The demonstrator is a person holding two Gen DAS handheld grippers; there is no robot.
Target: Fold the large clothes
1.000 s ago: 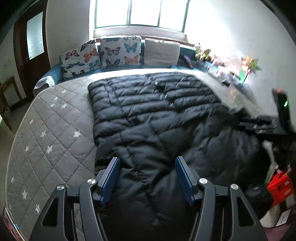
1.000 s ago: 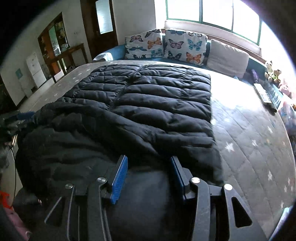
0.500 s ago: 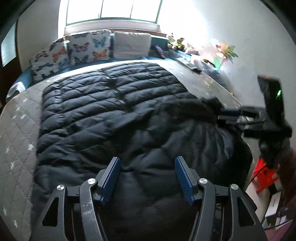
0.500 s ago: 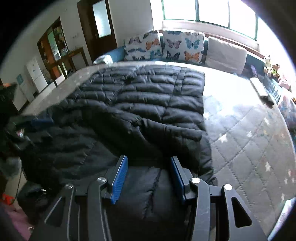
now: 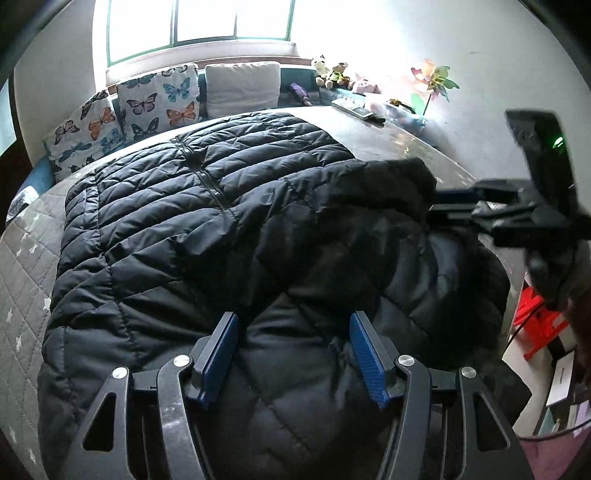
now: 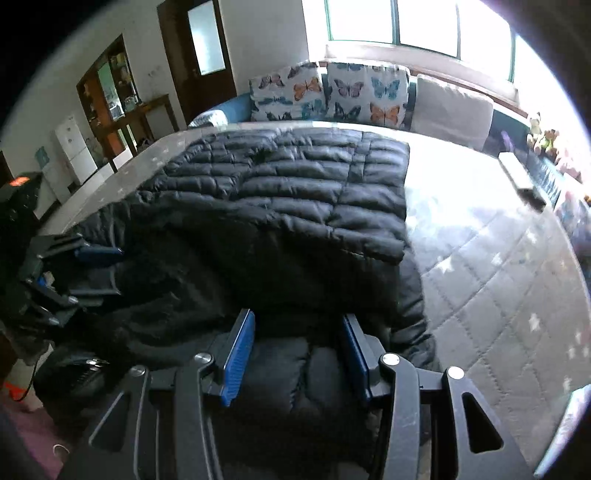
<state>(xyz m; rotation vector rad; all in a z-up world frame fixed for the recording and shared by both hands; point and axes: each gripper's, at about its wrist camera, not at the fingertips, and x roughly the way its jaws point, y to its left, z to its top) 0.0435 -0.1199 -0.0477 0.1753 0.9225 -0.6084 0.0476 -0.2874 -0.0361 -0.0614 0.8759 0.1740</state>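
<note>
Butterfly-print cushions point(image 5: 147, 107) and a plain beige cushion point(image 5: 242, 88) are leaning against the wall under the window point(image 5: 199, 22). A grey star-quilted mattress point(image 6: 498, 280) is lying in sunlight. Soft toys point(image 5: 332, 70) and a paper pinwheel point(image 5: 434, 79) are standing along the ledge. A dark wooden door point(image 6: 199, 55) and a white cabinet point(image 6: 74, 147) are showing at left.

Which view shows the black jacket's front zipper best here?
The left wrist view. There the zipper runs in plain sight down the middle of the black puffer jacket, on its flat far half. In the right wrist view the jacket is glare-washed and folded over, and no zipper line can be made out.
</note>
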